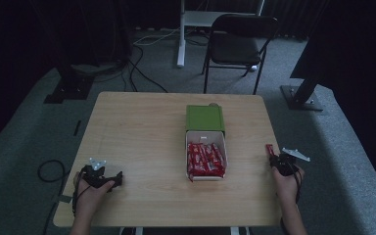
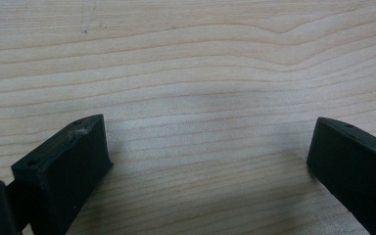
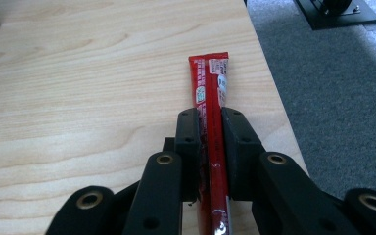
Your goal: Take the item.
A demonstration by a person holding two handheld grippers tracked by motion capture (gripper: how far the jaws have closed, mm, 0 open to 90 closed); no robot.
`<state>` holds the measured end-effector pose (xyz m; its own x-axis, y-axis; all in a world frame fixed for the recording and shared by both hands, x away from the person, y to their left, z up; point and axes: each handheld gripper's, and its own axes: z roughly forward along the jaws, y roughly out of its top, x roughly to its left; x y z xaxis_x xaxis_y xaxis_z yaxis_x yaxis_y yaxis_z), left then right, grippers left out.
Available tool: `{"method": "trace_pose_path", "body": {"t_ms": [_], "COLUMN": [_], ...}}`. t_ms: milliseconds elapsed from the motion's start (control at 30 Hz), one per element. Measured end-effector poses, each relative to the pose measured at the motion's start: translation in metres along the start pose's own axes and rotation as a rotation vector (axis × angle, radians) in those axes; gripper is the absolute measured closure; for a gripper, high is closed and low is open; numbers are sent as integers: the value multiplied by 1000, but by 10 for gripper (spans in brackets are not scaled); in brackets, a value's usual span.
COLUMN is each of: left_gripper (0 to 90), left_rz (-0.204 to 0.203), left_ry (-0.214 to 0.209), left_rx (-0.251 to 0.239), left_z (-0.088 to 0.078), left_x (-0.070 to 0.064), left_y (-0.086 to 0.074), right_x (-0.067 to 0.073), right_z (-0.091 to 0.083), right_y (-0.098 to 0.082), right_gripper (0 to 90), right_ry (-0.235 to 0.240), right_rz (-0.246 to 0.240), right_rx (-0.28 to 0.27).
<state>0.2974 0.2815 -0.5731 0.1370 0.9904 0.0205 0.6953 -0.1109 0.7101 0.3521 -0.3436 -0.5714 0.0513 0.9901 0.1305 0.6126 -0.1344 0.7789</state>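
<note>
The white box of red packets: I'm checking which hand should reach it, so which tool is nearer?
Right. The right tool, clamping a red packet, sits by the table's right edge, right of the white box. The left tool rests farther off, near the table's front-left.
</note>
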Motion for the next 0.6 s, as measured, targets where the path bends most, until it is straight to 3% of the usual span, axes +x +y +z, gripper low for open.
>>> {"method": "trace_pose_path", "body": {"t_ms": [400,600], "left_gripper": [28,29], "left_rz": [0,1], "left_ry": [0,0], "left_rx": [0,1], "left_z": [0,0], "left_x": [0,0], "left_y": [0,0], "right_x": [1,0], "right_z": [5,3], "right_y": [-5,-3], "right_gripper": [782,738], "right_ry": [-1,12], "right_rz": [-16,5], "right_rx": [20,29]}}
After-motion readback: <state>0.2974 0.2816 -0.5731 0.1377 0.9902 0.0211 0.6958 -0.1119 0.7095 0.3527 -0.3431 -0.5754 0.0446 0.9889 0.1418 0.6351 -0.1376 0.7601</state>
